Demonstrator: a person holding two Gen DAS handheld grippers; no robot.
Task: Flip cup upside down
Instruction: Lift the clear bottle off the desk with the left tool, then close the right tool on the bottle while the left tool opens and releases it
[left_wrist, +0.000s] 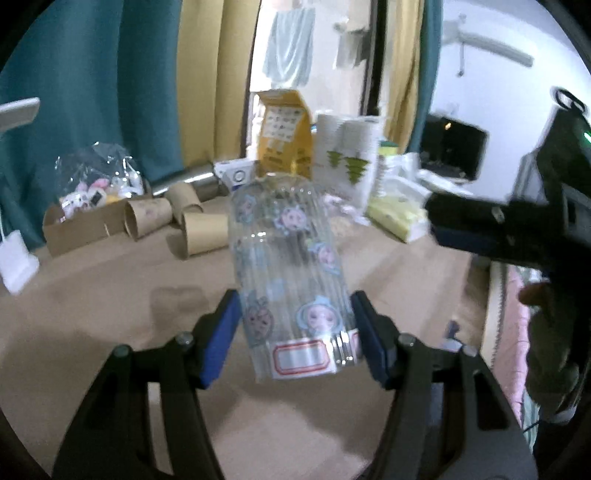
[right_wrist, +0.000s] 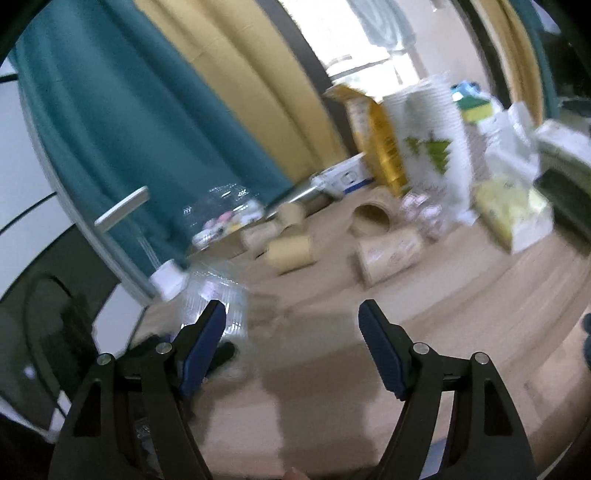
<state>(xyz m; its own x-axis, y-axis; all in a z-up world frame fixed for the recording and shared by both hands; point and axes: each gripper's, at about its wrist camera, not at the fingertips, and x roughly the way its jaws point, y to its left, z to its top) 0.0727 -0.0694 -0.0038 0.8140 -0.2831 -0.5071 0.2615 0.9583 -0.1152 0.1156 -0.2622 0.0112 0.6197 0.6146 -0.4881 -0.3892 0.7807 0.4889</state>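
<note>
A clear ribbed plastic cup (left_wrist: 291, 273) with cartoon stickers and a red-framed white label sits between the blue pads of my left gripper (left_wrist: 295, 332). The gripper is shut on its labelled end and holds it above the brown table, tilted slightly, with its far end pointing away. In the left wrist view the right gripper shows as a dark blurred shape (left_wrist: 491, 229) at the right, apart from the cup. My right gripper (right_wrist: 291, 343) is open and empty above the table. The cup shows faintly as a clear blurred shape (right_wrist: 218, 295) by its left finger.
Several brown cardboard tubes (left_wrist: 192, 221) lie at the back of the brown table (left_wrist: 110, 295). Behind them stand a yellow carton (left_wrist: 284, 133), a white pack with green trees (left_wrist: 347, 155), a cardboard box of small toys (left_wrist: 88, 218) and yellow tissue packs (left_wrist: 399, 218). Teal curtains hang behind.
</note>
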